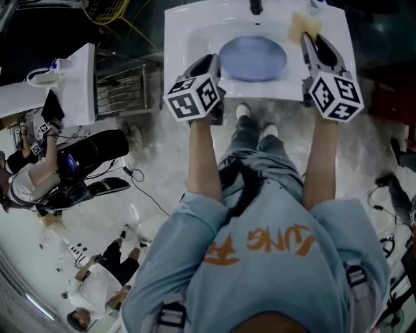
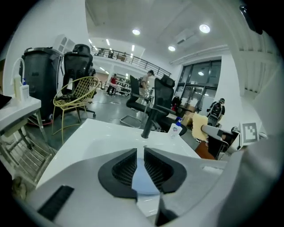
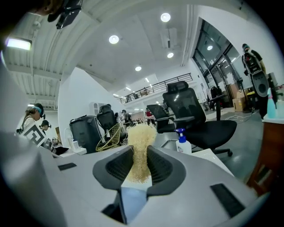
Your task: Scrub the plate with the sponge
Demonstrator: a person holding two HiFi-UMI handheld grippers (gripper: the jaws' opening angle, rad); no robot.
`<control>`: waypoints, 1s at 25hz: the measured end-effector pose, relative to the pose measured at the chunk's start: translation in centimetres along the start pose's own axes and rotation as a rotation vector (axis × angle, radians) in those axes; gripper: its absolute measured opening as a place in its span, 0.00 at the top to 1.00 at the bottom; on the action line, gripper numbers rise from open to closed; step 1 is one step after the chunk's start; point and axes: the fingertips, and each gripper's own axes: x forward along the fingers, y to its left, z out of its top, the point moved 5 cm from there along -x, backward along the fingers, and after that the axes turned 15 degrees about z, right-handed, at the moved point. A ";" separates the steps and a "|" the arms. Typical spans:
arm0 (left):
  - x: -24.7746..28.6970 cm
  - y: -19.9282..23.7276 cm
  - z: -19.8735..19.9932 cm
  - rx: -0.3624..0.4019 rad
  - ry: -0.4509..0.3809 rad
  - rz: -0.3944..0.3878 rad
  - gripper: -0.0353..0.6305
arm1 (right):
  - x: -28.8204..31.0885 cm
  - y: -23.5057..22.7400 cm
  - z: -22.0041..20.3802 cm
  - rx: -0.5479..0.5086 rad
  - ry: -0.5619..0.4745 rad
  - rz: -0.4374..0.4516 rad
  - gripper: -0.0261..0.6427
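Office chairs and bins fill the room behind a white sink [image 1: 175, 39]. The blue plate [image 1: 252, 57] lies flat in the middle of its bowl.

The left tool [image 1: 214, 62] sits at the plate's left rim, toward the sink's front edge. Its jaws are a little apart and the plate shows through the gap, so I judge nothing is gripped. The right tool [image 1: 314, 40] is clamped on the yellow sponge [image 1: 303, 25] near the back right corner, clear of the plate.

The main risk is scrubbing an unsteadied plate, because a sideways push would probably slide it round the smooth bowl. If the left jaws close only on the thin rim, the plate could tip or slip free. Dragging the sponge hard might also pull it out of its narrow pinch. The faucet [image 1: 256, 6] at the back edge stands close to the sponge's likely path.
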 end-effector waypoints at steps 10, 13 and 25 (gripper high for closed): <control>4.9 1.4 -2.6 0.127 0.182 -0.010 0.75 | 2.8 -0.5 -4.4 0.018 0.124 -0.018 0.82; 6.6 1.9 -4.1 0.180 0.290 -0.031 0.72 | 3.5 -0.9 -5.5 0.032 0.151 -0.038 0.82; 11.4 3.1 -5.5 0.244 0.528 -0.134 0.68 | 4.7 -2.1 -7.9 0.043 0.208 -0.097 0.82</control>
